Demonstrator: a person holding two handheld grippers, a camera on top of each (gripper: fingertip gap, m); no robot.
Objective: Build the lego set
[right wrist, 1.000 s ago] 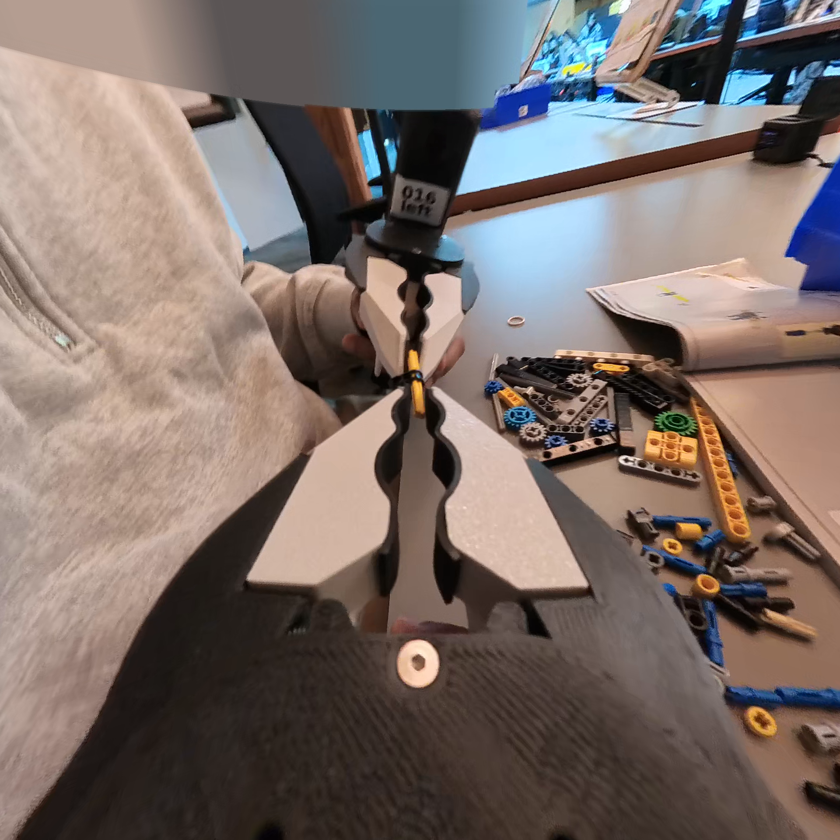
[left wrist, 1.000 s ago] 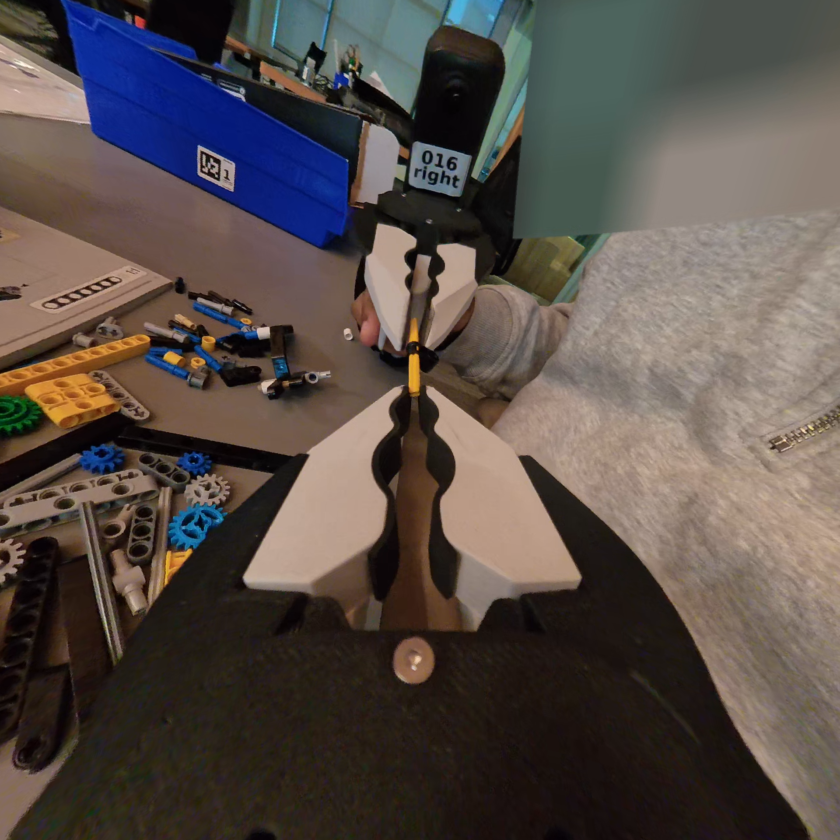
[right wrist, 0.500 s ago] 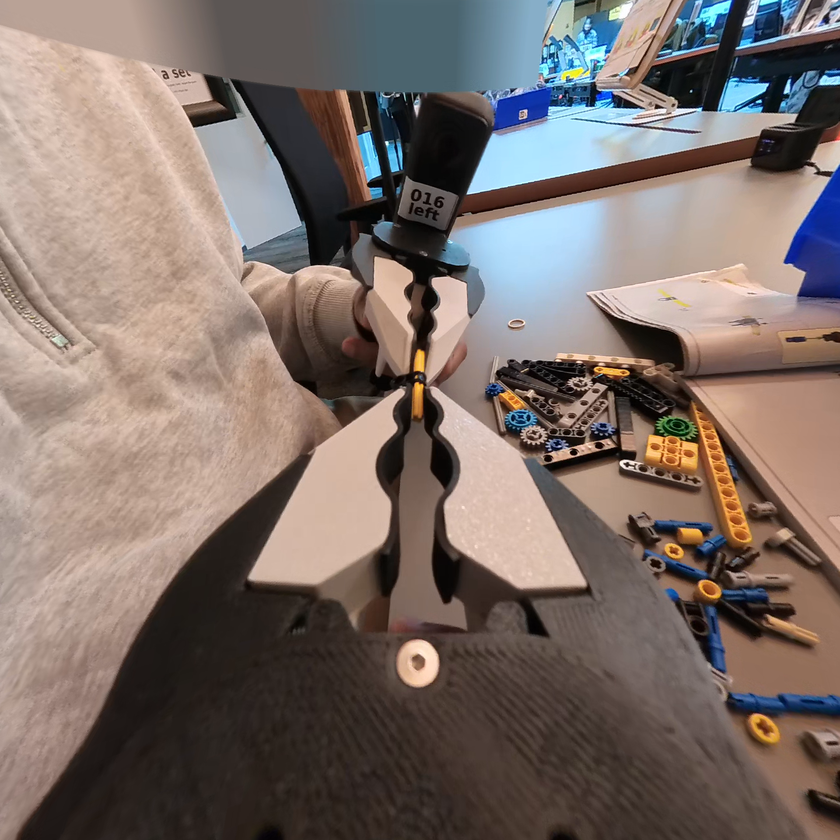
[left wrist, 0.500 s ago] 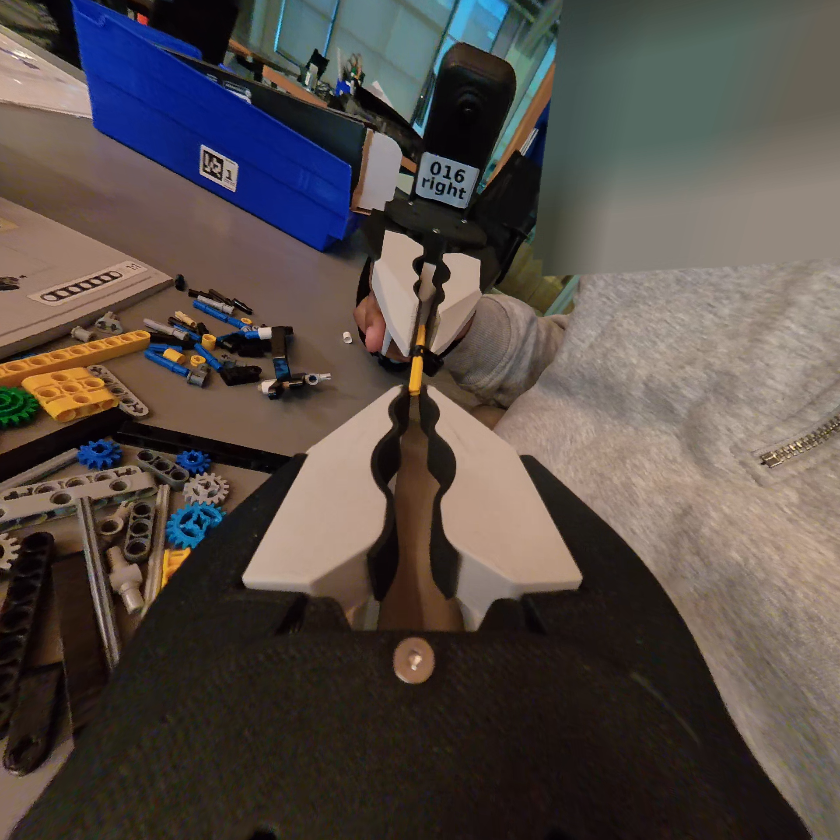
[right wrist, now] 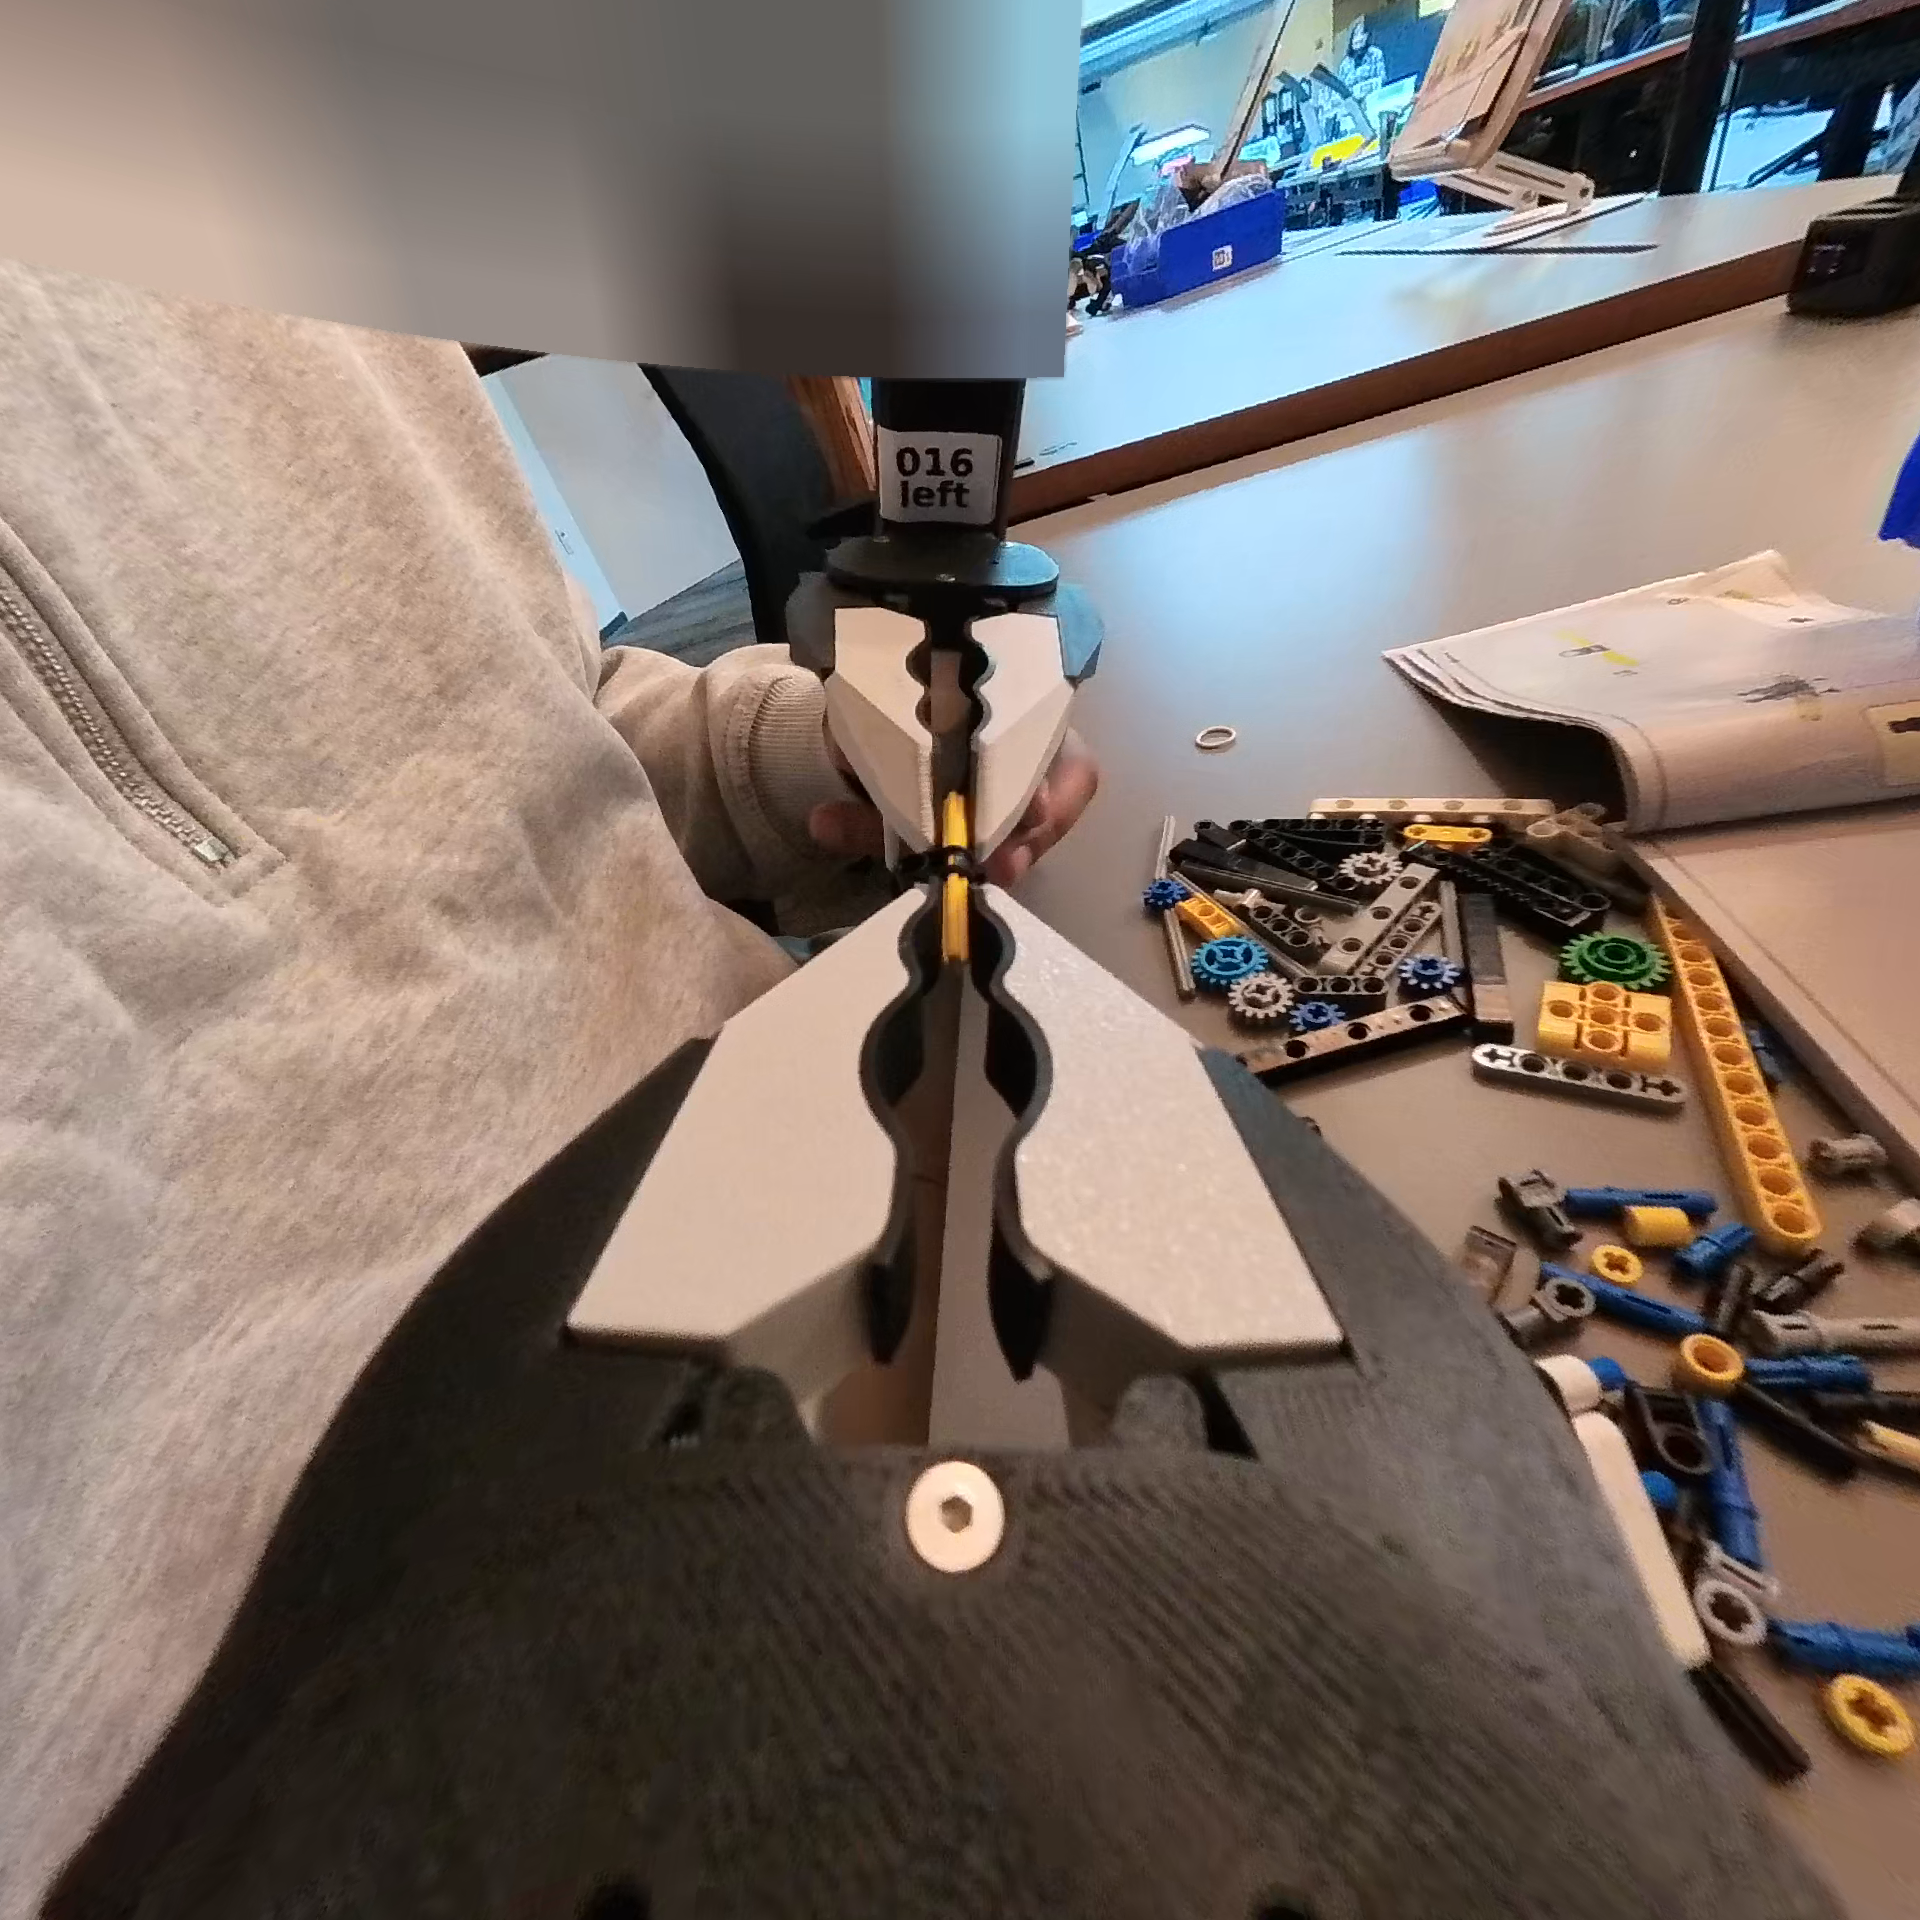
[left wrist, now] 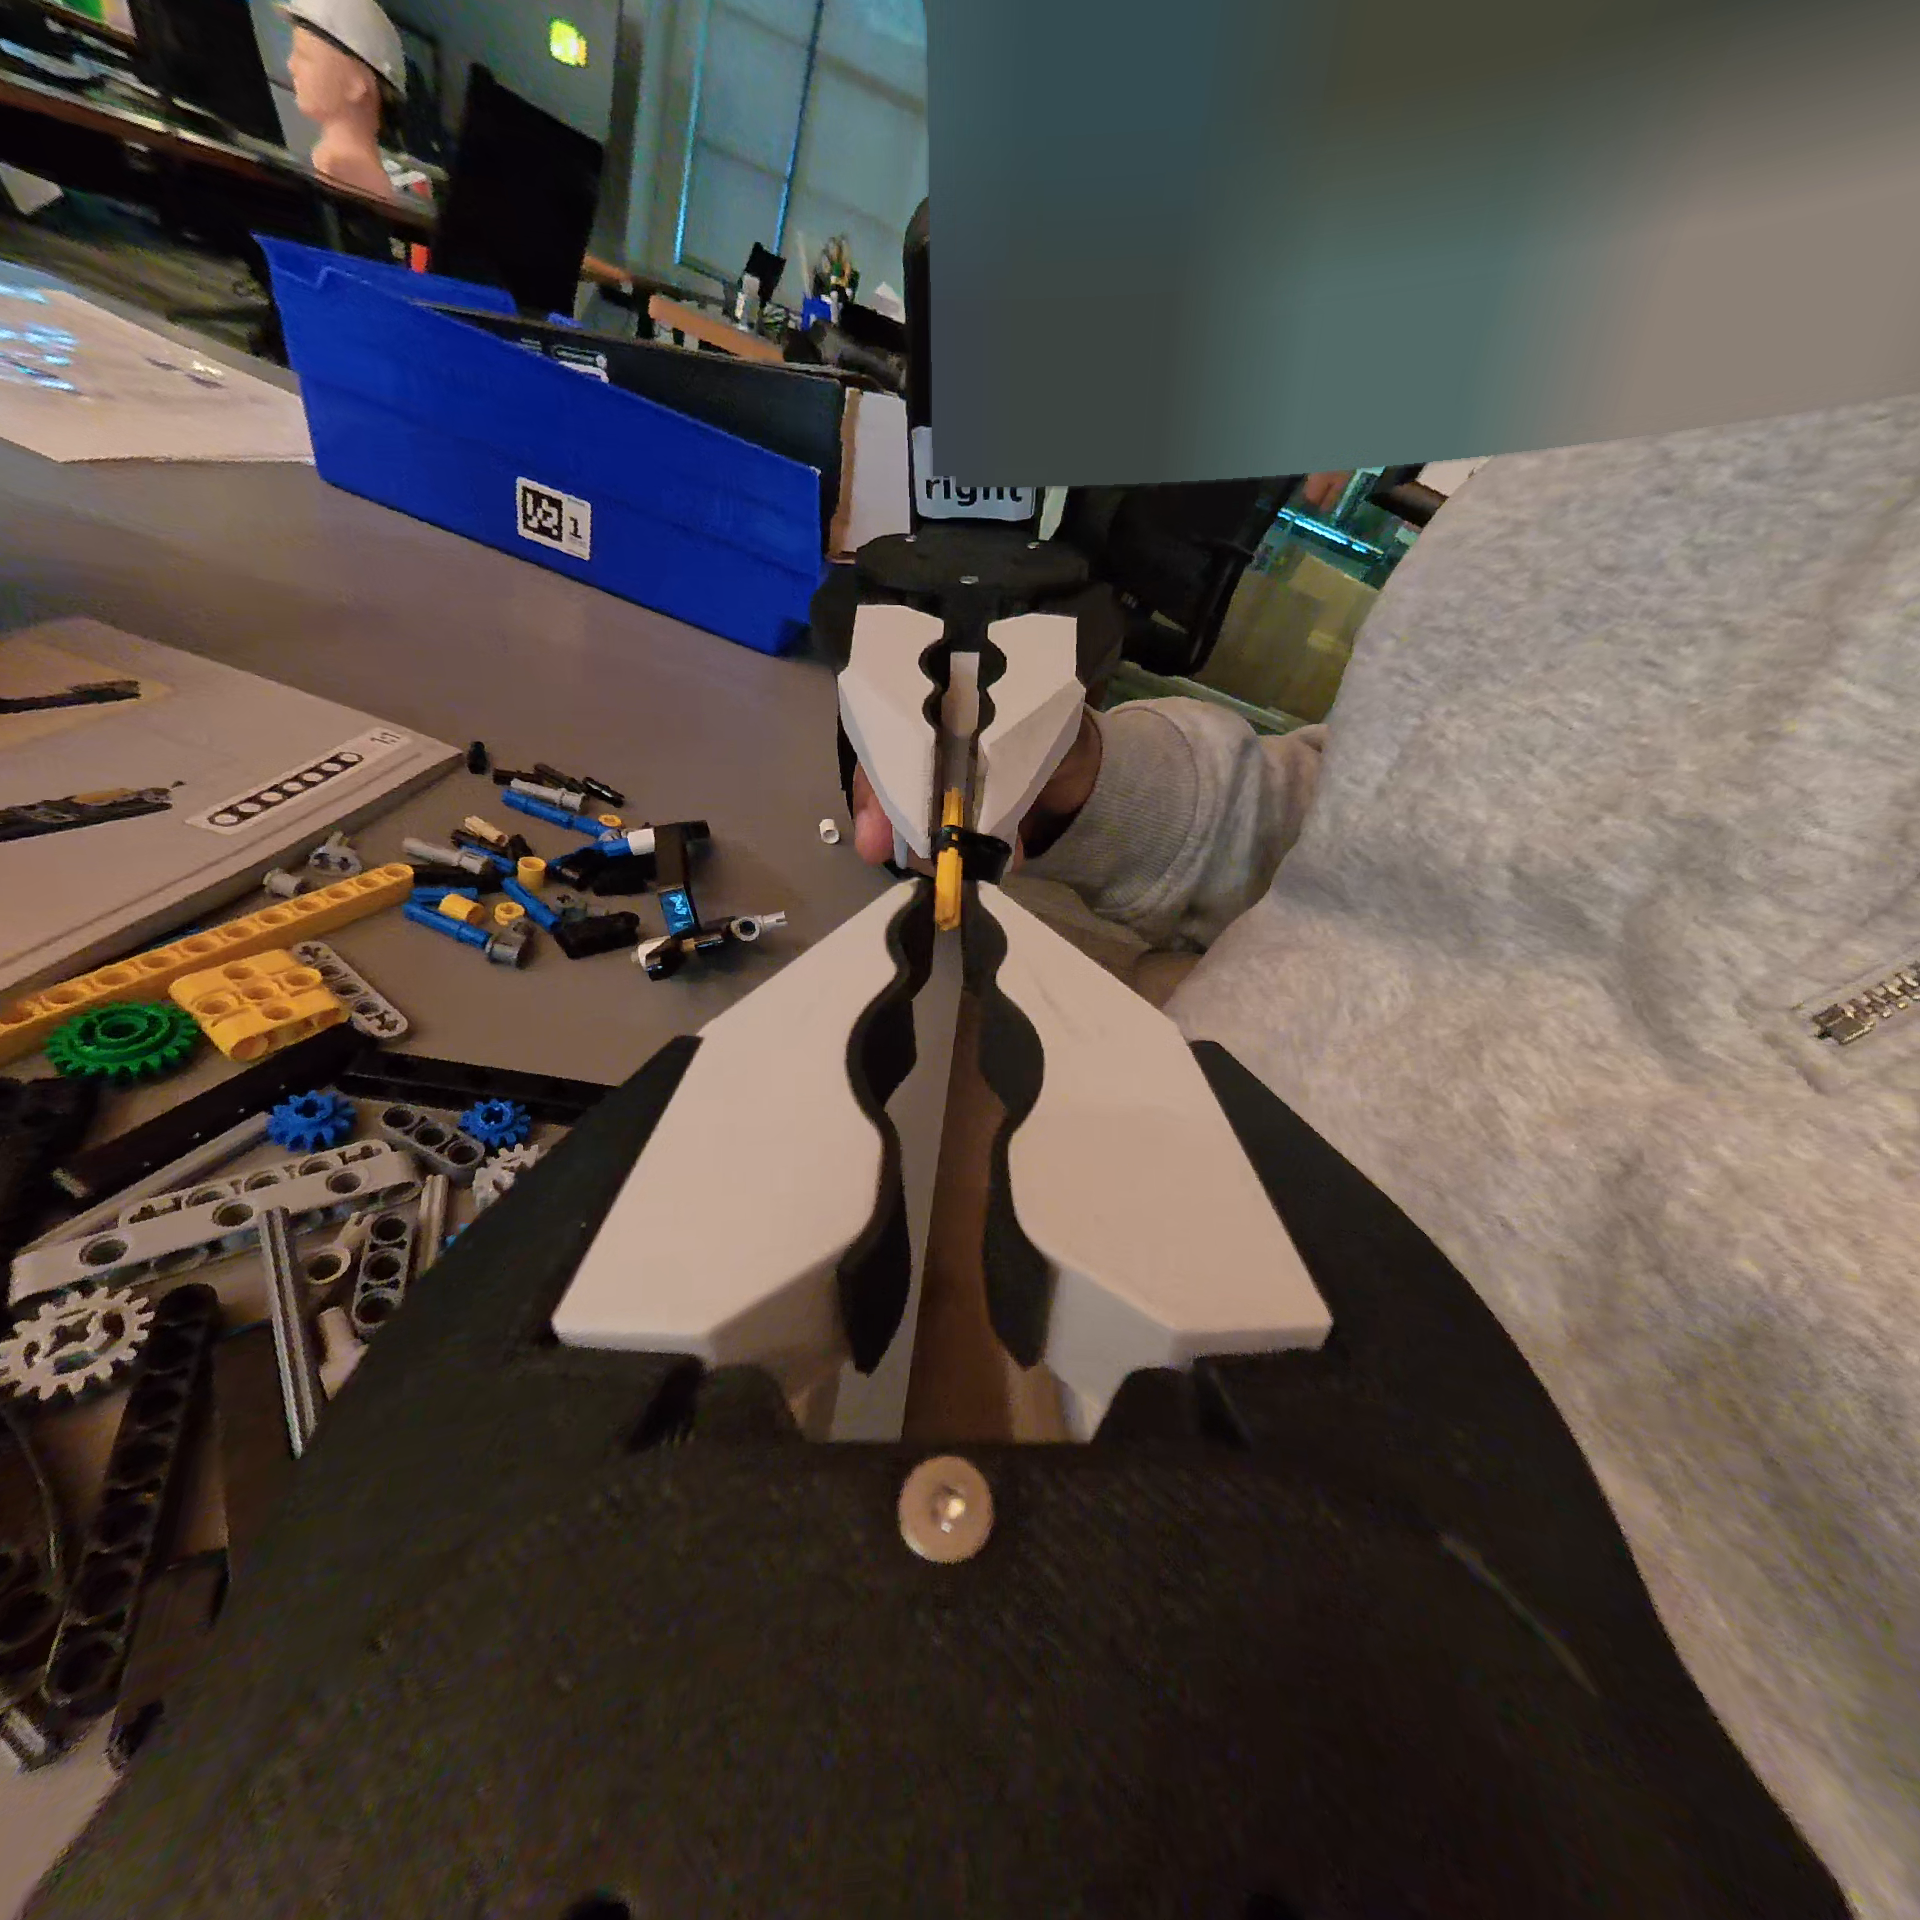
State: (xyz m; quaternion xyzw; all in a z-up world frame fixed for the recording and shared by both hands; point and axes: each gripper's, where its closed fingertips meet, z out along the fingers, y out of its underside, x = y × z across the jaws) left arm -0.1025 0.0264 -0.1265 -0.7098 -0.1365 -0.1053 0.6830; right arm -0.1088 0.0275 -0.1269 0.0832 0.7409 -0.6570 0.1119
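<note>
Now yellow axle (left wrist: pixel 948 871) between both tools.

A grey table (left wrist: pixel 395 613) is seen in a workshop-like room; a blue bin (left wrist: pixel 540 457) is set on it; tall windows (left wrist: pixel 748 135) – cool daylight behind them – are shown beyond; a second long table (right wrist: pixel 1455 301) is stood farther off.

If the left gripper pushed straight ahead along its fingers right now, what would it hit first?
The left gripper, shut on the yellow axle, points straight at the right gripper, which grips the axle's other end. Its tips would probably meet the small black piece on the axle first, then the right gripper's tips. The gap looks very small.
</note>
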